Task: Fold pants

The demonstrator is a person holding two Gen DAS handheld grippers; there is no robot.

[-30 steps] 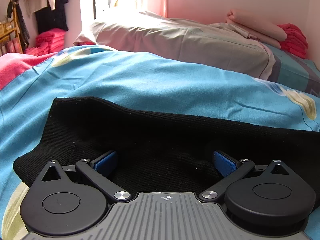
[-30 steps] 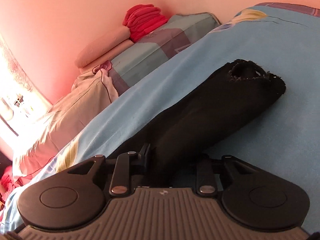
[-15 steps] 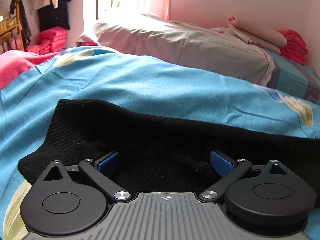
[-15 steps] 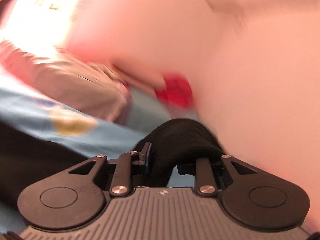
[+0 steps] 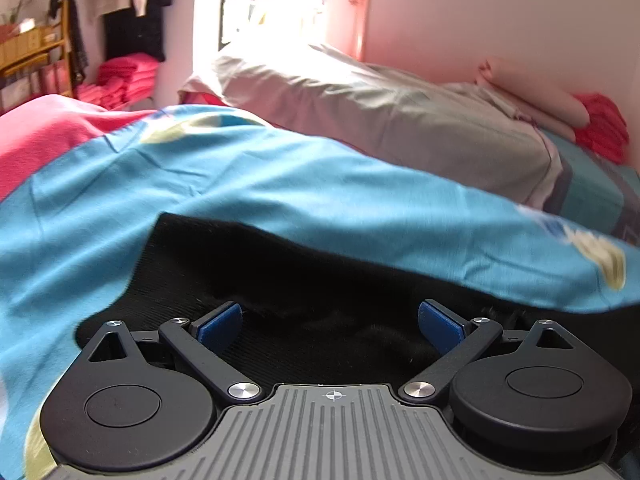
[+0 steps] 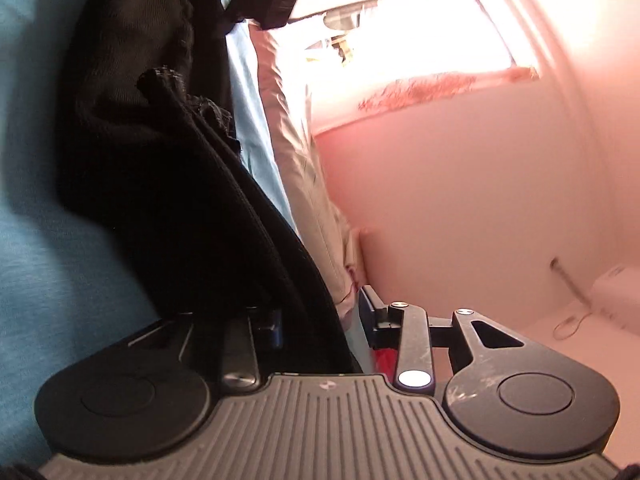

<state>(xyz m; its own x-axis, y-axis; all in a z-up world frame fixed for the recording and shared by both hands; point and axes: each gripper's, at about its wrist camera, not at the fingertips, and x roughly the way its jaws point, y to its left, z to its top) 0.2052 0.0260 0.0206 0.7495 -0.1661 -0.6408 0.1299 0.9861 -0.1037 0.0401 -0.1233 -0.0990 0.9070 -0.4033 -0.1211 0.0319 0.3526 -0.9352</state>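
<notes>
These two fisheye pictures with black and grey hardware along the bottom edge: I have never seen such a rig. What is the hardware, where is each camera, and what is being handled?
There is no robot here. A person holds a two-finger gripper in each hand, and a camera on each looks forward along its fingers, so the grey ribbed body and black arms at the bottom belong to the tool itself.

In the left wrist view, the left gripper is open, its blue pads spread over the black knit pants, which lie on a bed with a blue bedsheet. A grey pillow and folded red clothes lie behind.

In the right wrist view, the camera is tilted steeply. The right gripper has the pants between its fingers, though its jaws look partly apart, so a firm grip cannot be confirmed.
</notes>
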